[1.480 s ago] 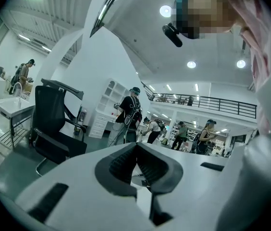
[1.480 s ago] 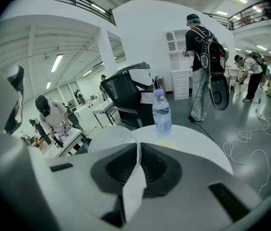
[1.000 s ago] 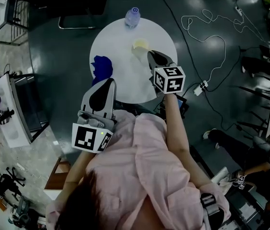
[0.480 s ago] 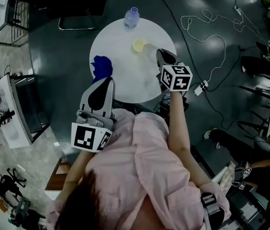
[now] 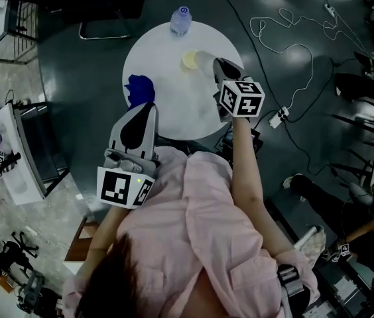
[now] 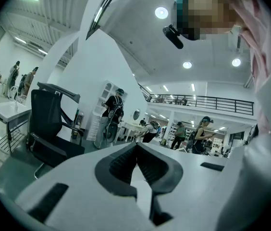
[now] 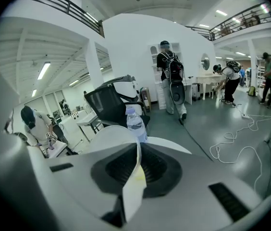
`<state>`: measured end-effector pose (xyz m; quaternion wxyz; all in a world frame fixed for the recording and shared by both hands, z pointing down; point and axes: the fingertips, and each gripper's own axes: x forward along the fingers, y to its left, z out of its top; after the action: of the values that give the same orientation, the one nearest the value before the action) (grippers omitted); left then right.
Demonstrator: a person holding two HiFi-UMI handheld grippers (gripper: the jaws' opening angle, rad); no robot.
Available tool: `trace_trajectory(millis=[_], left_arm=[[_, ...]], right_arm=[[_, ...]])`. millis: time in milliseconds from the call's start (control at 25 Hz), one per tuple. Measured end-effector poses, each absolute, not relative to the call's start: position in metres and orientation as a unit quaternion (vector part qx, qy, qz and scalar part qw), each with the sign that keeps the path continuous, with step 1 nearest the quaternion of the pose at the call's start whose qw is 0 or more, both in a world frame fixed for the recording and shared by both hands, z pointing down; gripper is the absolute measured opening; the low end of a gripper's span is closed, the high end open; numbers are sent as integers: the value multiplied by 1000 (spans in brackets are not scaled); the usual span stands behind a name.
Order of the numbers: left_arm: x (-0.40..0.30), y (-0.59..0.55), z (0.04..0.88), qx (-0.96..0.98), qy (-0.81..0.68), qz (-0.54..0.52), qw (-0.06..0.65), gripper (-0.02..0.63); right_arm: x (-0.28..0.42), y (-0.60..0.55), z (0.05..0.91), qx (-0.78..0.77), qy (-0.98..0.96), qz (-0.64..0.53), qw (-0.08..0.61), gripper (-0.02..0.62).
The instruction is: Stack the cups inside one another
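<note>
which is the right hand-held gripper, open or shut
Shut on the cup: the right hand-held gripper pinches its thin wall between both jaws.

No legible text, labels, brands or numbers in any view.

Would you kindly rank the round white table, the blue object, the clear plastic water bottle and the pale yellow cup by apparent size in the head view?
1. round white table
2. blue object
3. clear plastic water bottle and pale yellow cup: they look alike, so not ranked.
</note>
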<state>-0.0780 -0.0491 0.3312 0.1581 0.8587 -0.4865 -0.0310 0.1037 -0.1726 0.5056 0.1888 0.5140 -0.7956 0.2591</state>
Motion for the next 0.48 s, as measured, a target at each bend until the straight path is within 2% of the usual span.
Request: trace_trajectory(millis=[200, 480], left_arm=[[-75, -52, 333, 861, -482, -29, 164, 18], [-72, -53, 334, 862, -478, -24, 167, 18]], right_arm=[[74, -180, 509, 492, -812, 265, 169, 38], [49, -192, 510, 462, -830, 260, 176, 38]])
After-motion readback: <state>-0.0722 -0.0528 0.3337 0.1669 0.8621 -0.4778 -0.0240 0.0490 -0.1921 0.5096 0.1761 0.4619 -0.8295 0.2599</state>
